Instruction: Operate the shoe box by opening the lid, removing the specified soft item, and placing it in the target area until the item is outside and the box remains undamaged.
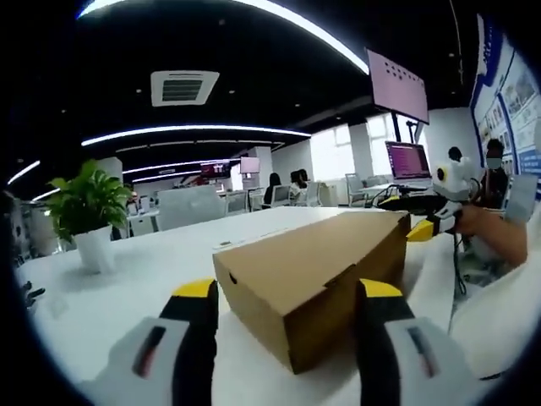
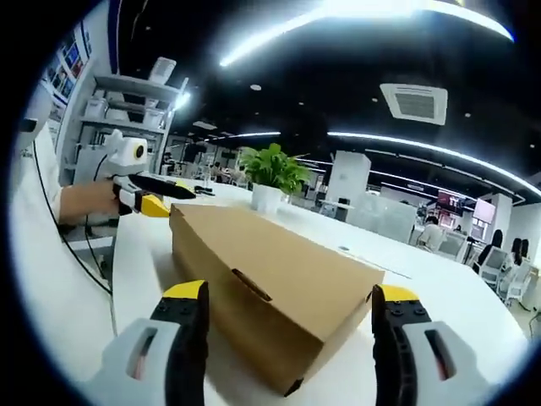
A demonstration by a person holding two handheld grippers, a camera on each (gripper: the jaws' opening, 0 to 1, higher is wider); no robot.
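White bench spreads across the lower half of both views, and dead centre sits the cardboard shoe box, lid down flat, so nothing is open yet and the soft item is presumably inside, unseen. Potted plant sits at mid-left. Left gripper straddles one end of the box, fingers spread wide, empty. Right gripper frames the opposite end at lower centre, fingers apart too, holding nothing. Lifting the lid, removal and placing all remain.
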